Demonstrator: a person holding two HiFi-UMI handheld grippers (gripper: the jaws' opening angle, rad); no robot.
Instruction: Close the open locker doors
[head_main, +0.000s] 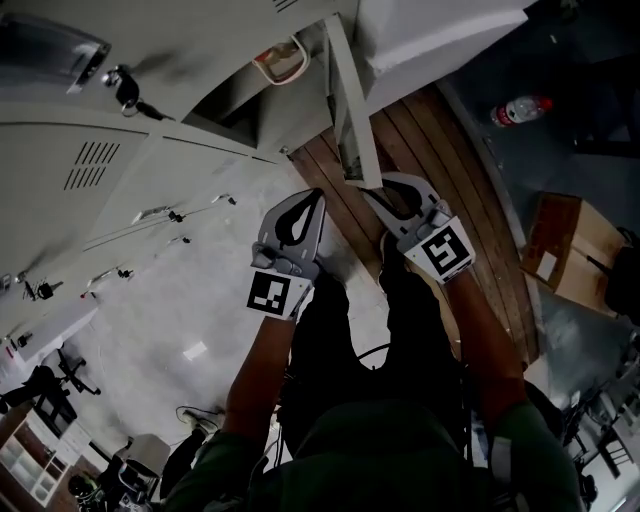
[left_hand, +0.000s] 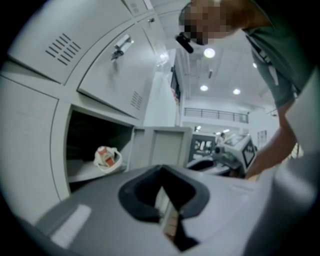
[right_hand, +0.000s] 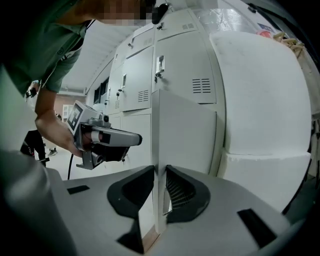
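Note:
An open grey locker door (head_main: 350, 110) stands edge-on to me, and its face fills the middle of the right gripper view (right_hand: 185, 135). My right gripper (head_main: 372, 190) is shut on the door's lower edge, which runs between its jaws (right_hand: 159, 197). Left of the door, my left gripper (head_main: 312, 200) hangs in the air, jaws together (left_hand: 162, 197), holding nothing. Behind it the open locker compartment (left_hand: 90, 145) holds a white bag with a red item (left_hand: 106, 157), also seen from the head view (head_main: 283, 60).
Shut locker doors with keys (head_main: 128, 90) fill the left. A large white block (right_hand: 265, 100) stands right of the open door. On the floor lie a wooden strip (head_main: 460, 180), a water bottle (head_main: 520, 110) and a cardboard box (head_main: 570, 250).

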